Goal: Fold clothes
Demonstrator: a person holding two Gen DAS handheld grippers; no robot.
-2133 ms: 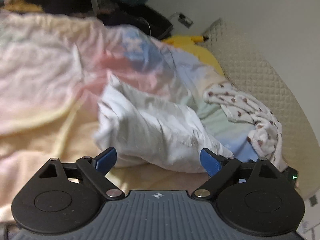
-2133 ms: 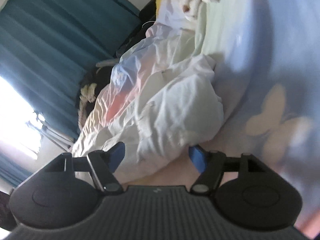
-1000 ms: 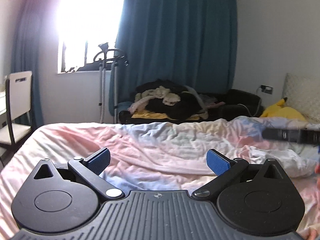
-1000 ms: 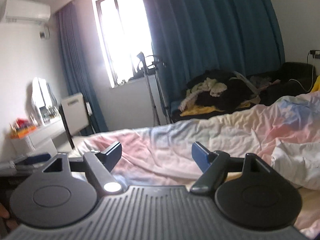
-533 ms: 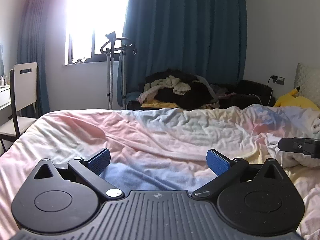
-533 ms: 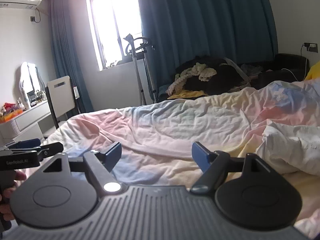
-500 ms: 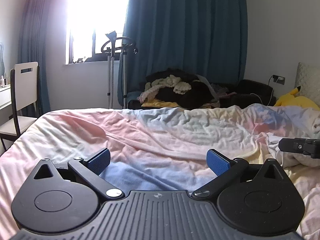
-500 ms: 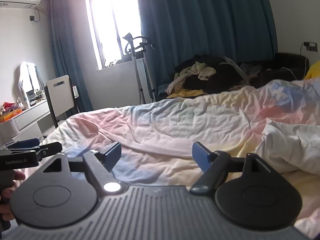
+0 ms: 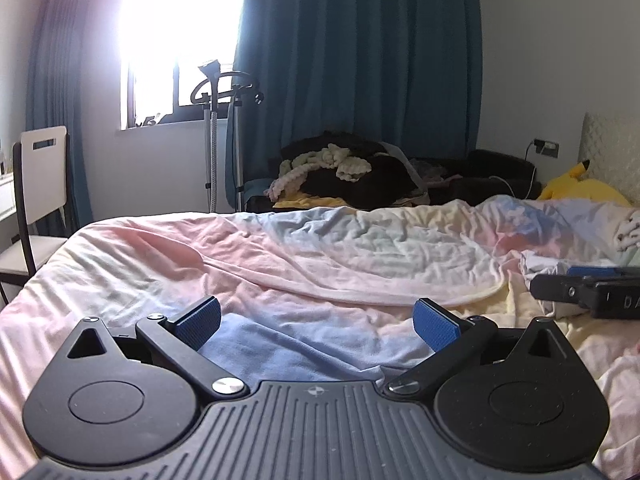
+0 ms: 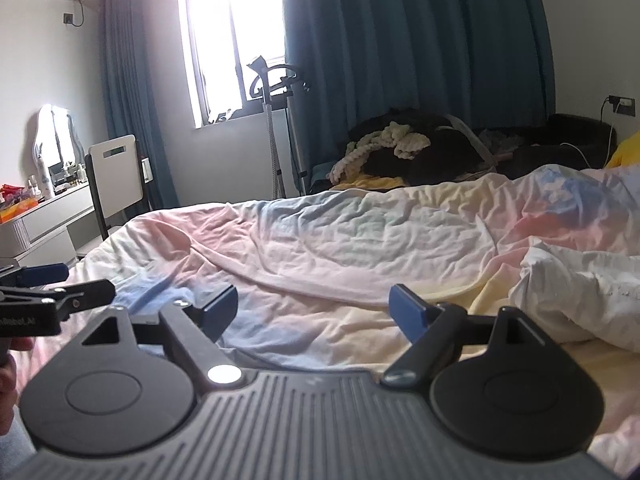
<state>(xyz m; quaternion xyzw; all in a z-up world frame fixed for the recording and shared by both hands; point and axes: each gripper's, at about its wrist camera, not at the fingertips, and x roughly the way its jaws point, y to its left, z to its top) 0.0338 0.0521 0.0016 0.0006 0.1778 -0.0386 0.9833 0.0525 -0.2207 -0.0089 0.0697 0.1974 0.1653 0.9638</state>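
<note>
A crumpled white garment (image 10: 580,292) lies on the bed at the right; in the left wrist view only a bit of it (image 9: 540,260) shows behind the other gripper. My left gripper (image 9: 316,320) is open and empty, held low over the pastel bedsheet (image 9: 320,248). My right gripper (image 10: 314,308) is open and empty too, to the left of the white garment and apart from it. Each gripper shows at the edge of the other's view.
A pile of dark and cream clothes (image 9: 348,176) lies on a sofa beyond the bed. A garment steamer stand (image 9: 220,128) is by the window. A white chair (image 9: 36,184) stands at the left. A yellow plush toy (image 9: 580,188) and a spotted cloth (image 9: 628,232) are at the right.
Both grippers have swung up from close over the white garment to a level view across the bed. In the last half second they barely moved.
</note>
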